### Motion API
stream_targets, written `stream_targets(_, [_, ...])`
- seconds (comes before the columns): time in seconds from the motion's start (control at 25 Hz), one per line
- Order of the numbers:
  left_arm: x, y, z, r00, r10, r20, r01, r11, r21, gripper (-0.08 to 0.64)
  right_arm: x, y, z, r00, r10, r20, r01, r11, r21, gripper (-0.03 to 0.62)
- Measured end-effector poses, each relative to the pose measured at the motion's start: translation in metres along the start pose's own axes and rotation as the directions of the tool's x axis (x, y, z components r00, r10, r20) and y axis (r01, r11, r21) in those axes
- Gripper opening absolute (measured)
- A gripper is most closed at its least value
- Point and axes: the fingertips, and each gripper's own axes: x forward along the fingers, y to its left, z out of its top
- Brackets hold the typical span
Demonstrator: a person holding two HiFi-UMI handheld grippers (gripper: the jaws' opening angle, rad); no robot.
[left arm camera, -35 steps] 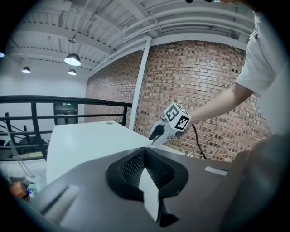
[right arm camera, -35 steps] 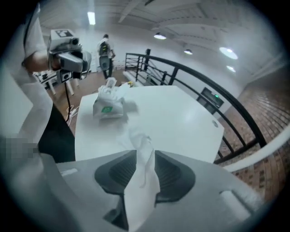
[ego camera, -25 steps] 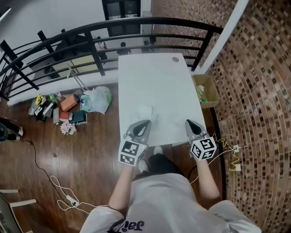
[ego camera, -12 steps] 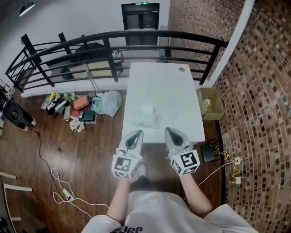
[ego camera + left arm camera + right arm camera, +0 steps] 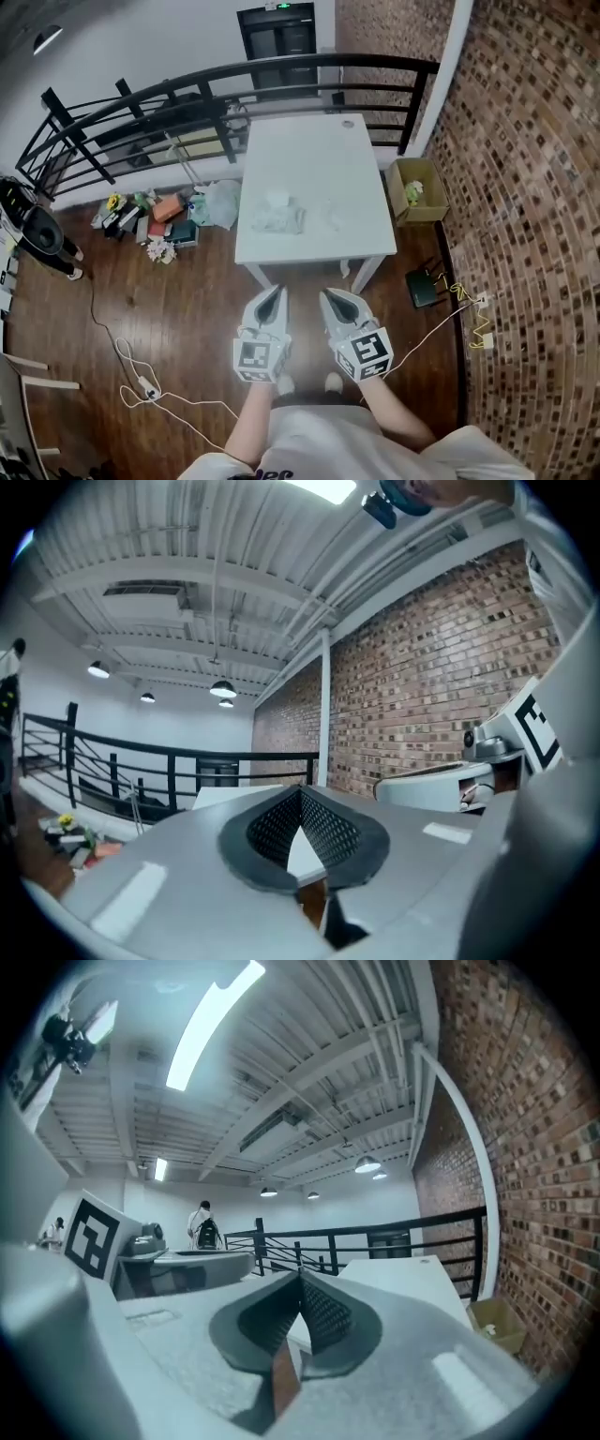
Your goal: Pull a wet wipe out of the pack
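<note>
In the head view the wet wipe pack [image 5: 277, 218] lies on the left part of the white table [image 5: 314, 155], with a loose white wipe [image 5: 331, 218] to its right. Both grippers hang over the wooden floor, well short of the table's near edge and far from the pack. My left gripper [image 5: 274, 292] is shut with nothing in it. My right gripper [image 5: 327, 297] is shut and empty too. In the left gripper view the left gripper [image 5: 300, 791] has its jaw tips meeting, as does the right gripper [image 5: 300, 1279] in the right gripper view.
A black railing [image 5: 234, 80] runs behind the table. An open cardboard box [image 5: 413, 190] stands at the table's right, a black device [image 5: 424, 287] below it. A white bag [image 5: 220, 202] and clutter [image 5: 155, 225] lie left. Cables [image 5: 141, 386] cross the floor.
Both grippers have drawn back from the table's near edge and come closer together. The table now lies farther off in the head view. Both stay shut.
</note>
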Motion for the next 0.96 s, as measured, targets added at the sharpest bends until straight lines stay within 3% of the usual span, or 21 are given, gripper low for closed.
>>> stream_targets(0.28, [-0.009,-0.020,0.040,0.996,-0.043,0.078,0.034,0.992,0.121,0.016,-0.018,-0.004,0.049,0.986,-0.088,0.140,0.097,0.994,-0.058,-0.008])
stream_targets(0.6, [-0.039,0.002,0.046,0.995,-0.009,0.096,-0.002,0.993,0.117,0.017,-0.014,0.016,0.046,0.987,-0.104,0.124,0.111,0.992,-0.052,-0.008])
stream_targets(0.96, [-0.069,0.045,0.059,0.982,0.068,0.179,-0.085,0.992,0.090,0.017,0.006,0.048,0.043,0.991,-0.079,0.108,0.088,0.993,-0.083,-0.008])
